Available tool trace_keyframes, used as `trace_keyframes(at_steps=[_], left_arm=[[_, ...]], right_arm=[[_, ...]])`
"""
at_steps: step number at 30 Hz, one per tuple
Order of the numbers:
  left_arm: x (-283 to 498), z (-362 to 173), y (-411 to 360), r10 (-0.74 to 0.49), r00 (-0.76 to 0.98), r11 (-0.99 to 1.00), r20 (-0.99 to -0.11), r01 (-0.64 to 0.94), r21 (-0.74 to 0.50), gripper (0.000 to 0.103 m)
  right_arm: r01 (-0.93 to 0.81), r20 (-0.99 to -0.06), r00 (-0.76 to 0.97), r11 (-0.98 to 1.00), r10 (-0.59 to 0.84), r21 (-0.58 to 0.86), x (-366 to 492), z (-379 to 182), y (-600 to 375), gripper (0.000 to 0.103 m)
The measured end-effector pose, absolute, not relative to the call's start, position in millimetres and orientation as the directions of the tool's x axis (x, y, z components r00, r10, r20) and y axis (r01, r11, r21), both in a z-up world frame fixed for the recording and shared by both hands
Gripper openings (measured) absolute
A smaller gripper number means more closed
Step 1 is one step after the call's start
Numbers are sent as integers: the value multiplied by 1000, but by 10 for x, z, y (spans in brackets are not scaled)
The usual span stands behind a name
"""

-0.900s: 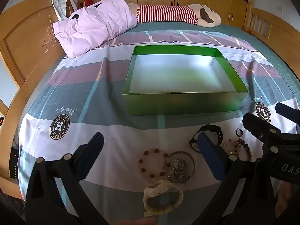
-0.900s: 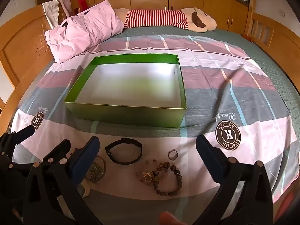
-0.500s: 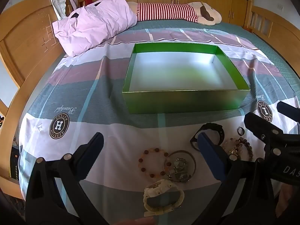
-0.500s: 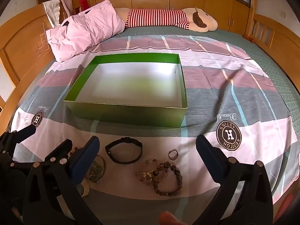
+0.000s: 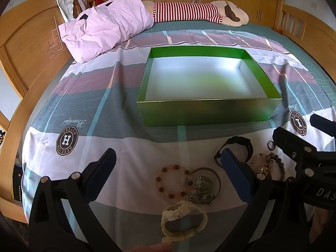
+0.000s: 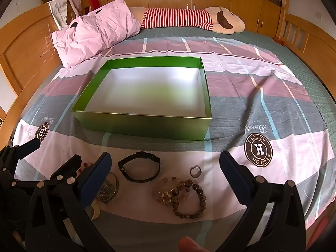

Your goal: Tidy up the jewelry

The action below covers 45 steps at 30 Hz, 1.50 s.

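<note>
An empty green box (image 5: 210, 110) (image 6: 145, 126) sits on the bed. In front of it lies jewelry: a black band (image 5: 241, 145) (image 6: 139, 169), an orange bead bracelet (image 5: 171, 181), a bangle with a metal chain (image 5: 202, 185), a white watch (image 5: 183, 220), a small ring (image 6: 195, 171) and dark bead bracelets (image 6: 184, 197). My left gripper (image 5: 168, 168) is open above the orange bracelet and bangle. My right gripper (image 6: 164, 168) is open above the black band, ring and dark beads.
The bed has a striped sheet (image 5: 88, 109). A pink pillow (image 5: 105, 27) and a striped plush toy (image 5: 199, 12) lie at the far end. A wooden bed frame (image 5: 25, 48) runs along the left side.
Both grippers have drawn back slightly toward the near edge and tilted a little; the box and jewelry sit slightly higher in view. Nothing was picked up.
</note>
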<state>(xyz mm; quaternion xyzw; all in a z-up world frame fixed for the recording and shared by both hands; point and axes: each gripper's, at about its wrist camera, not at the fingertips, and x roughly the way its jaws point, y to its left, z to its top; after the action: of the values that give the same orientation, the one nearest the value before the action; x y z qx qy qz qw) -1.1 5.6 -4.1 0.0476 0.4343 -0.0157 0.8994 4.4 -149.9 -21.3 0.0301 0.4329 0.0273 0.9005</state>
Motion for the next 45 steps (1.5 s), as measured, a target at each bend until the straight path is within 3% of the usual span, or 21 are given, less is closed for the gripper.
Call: trace_keyframes(at_steps=[45], left_arm=[[12, -166, 37, 29, 610, 994, -792, 66, 88, 101]], right_arm=[[-24, -779, 623, 997, 71, 72, 39, -244, -1485, 102]])
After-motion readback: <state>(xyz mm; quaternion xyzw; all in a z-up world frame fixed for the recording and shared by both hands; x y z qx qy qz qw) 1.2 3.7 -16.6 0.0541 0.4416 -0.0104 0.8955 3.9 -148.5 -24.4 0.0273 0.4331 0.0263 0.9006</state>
